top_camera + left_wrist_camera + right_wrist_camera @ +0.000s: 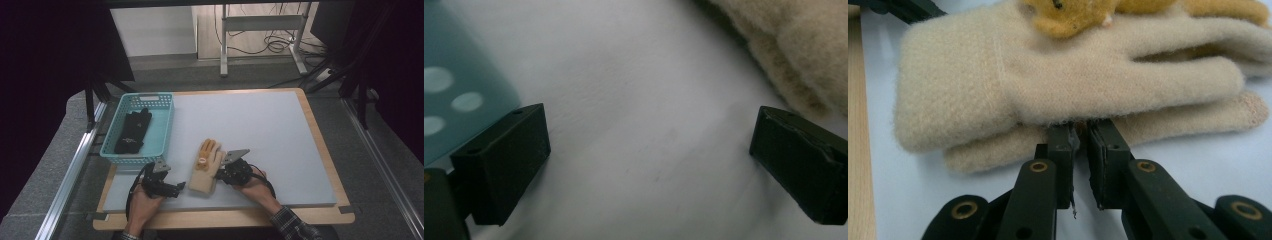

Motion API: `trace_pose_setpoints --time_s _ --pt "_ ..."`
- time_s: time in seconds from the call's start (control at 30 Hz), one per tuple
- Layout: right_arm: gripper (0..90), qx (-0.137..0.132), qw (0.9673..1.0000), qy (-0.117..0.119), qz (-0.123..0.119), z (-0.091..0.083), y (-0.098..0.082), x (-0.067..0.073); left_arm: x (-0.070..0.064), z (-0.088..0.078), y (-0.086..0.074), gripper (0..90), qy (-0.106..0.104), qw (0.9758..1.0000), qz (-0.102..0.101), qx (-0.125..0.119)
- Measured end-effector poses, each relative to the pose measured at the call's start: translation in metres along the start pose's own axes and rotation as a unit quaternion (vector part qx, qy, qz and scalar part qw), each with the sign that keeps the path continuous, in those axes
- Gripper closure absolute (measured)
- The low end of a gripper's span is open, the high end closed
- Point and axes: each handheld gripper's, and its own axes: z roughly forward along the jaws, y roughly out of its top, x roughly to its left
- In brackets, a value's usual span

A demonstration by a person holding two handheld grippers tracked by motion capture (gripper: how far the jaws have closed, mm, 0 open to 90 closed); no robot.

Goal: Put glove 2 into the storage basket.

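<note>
cream fuzzy glove (1058,80) with mustard-yellow fingers and patch, black gloves (132,131) sitting in a teal basket (167,127), pale grey-white tabletop (260,130) with light wood edge, plaid sleeve (292,225), black gripper fingers (1063,145).

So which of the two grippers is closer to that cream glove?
Right. The right gripper pinches the cream glove's edge; the left gripper sits open just beside its cuff, not touching.

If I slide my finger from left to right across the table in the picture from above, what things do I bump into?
Turquoise basket with a black glove in it → left gripper → cream and yellow gloves → right gripper, its jaws nearly shut at the gloves' edge.
</note>
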Motion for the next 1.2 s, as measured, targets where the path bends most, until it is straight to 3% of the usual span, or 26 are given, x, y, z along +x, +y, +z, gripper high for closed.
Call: trace_pose_setpoints --time_s 0.5,0.7,0.93,1.07,1.2 --pt "77.6 -0.010 1.0000 -0.003 0.001 0.024 0.019 0.005 0.001 -0.007 -0.010 2.7 0.007 0.9999 -0.006 -0.006" --pt "76.1 -0.009 1.0000 -0.003 0.000 0.026 0.021 0.006 0.001 -0.011 -0.014 2.7 0.005 1.0000 -0.004 -0.006" --pt "68.7 -0.018 0.9997 -0.018 0.002 0.007 0.016 0.000 0.000 -0.010 -0.016 1.7 0.007 0.9999 -0.006 -0.013" --pt "61.9 -0.026 0.9987 -0.044 0.009 -0.011 0.008 -0.009 0.000 -0.010 -0.016 1.0 0.007 0.9999 -0.007 -0.012" --pt "49.6 -0.032 0.9966 -0.075 0.017 -0.032 -0.004 -0.019 0.000 -0.010 -0.015 1.0 0.007 0.9999 -0.007 -0.010"
